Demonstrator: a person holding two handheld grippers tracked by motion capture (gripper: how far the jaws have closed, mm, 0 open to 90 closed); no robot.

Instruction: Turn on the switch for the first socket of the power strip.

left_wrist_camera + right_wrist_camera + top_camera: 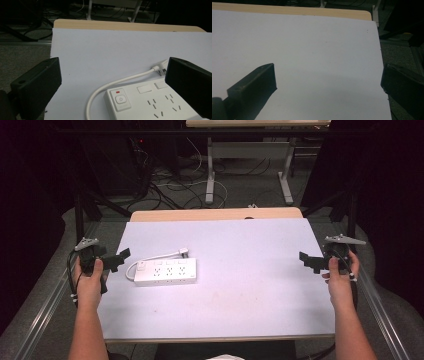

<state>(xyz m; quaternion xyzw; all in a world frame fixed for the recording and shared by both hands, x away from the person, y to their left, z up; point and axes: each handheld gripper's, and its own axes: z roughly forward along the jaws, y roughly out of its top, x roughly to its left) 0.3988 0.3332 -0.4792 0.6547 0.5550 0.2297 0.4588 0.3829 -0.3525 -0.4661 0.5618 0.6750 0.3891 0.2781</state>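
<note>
The bench (250,285) carries a white power strip (166,272) on its left half, long axis running across the bench, side to side. The strip's switch end faces the left gripper (116,260), and its cord (117,83) loops from that end back to a plug (183,252) lying just behind the strip. The left gripper sits just beside the strip's switch end, fingers (37,85) spread wide and empty. The right gripper (311,262) is well apart from the strip, fingers (254,85) also wide apart, holding nothing. The left hand (90,282) looks better placed to reach it.
</note>
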